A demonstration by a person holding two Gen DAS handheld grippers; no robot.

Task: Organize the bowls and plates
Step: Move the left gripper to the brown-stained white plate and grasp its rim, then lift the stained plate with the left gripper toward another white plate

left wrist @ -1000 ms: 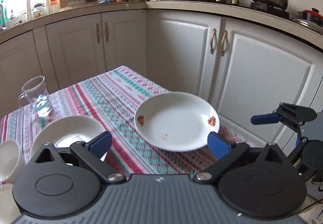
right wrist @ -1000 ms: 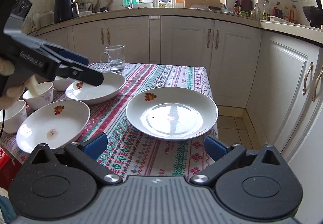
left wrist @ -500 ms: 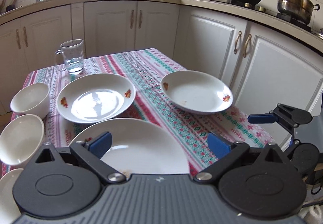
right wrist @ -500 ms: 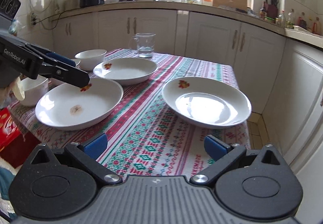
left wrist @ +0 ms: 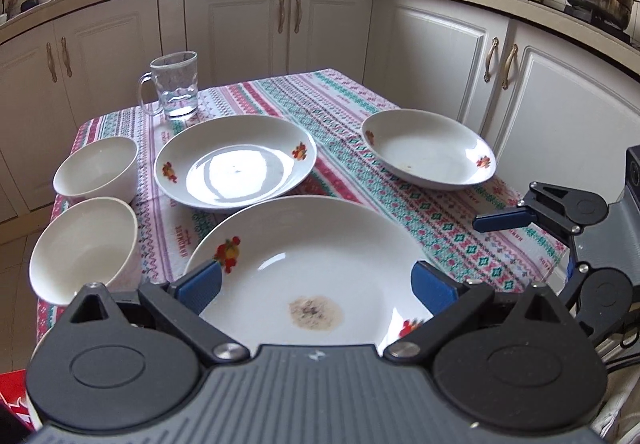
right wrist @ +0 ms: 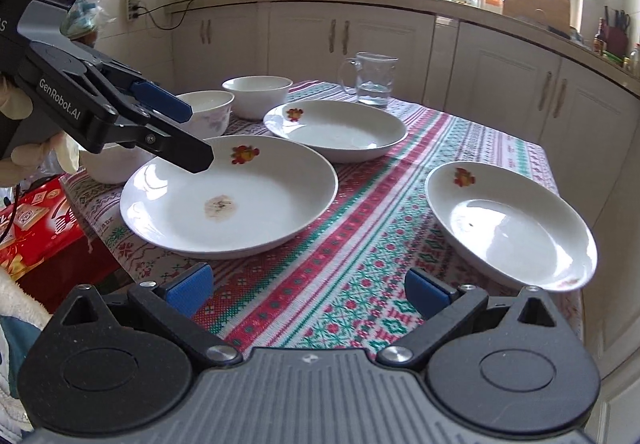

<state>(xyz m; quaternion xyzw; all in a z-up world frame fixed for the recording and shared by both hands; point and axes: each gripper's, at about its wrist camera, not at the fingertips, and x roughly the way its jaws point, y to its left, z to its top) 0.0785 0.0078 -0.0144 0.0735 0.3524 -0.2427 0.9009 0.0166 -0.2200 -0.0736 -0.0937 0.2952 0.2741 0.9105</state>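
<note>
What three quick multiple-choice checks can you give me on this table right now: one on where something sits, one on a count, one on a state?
1. Where does the glass mug stand?
A. on the far end of the tablecloth, behind the plates
B. on the counter by the stove
C. inside a bowl

2. How many plates lie on the table?
A. one
B. three
C. five

3. How is the left gripper?
A. shut on a bowl
B. shut on the mug
C. open, holding nothing

Answers:
1 A: the mug sits on the cloth beyond the middle plate.
2 B: the stained plate, the middle plate and the right-hand plate lie separately, unstacked.
3 C: its blue pads stand wide apart over the stained plate, and nothing is gripped between them.
</note>
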